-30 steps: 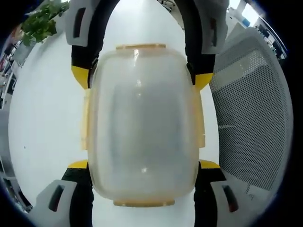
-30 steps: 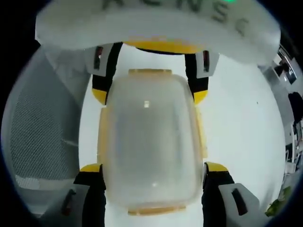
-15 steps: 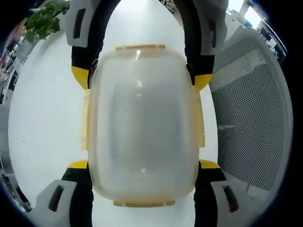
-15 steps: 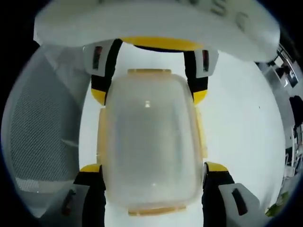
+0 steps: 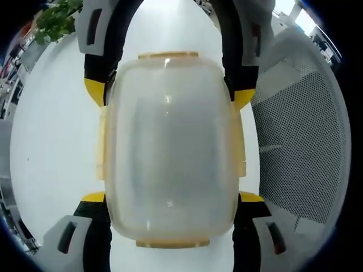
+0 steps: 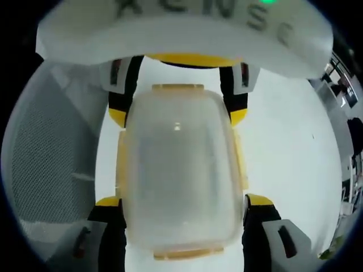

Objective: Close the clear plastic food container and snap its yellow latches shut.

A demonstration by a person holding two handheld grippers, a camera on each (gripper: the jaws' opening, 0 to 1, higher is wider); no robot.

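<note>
Container (image 5: 170, 150), clear plastic, sits between both my hand-held grippers above the white desk (image 5: 54, 141). In the left gripper view my left hand-held gripper (image 5: 170, 198) has its black, yellow-tipped jaws spread wide, one at each side of the near end of the container, the tips against its walls. My right hand-held gripper (image 5: 170, 93) reaches in from the far end the same way, jaws wide, tips at the far corners. Yellow latches (image 5: 101, 144) run along the long sides and both short ends; I cannot tell whether they are snapped down. In the right gripper view the container (image 6: 178, 175) lies lengthwise between my right hand-held gripper (image 6: 181, 201) below and my left hand-held gripper (image 6: 177, 116) above. A grey mesh chair back (image 5: 300, 136) stands beside the desk, and a green plant (image 5: 54, 20) shows at the far desk edge
</note>
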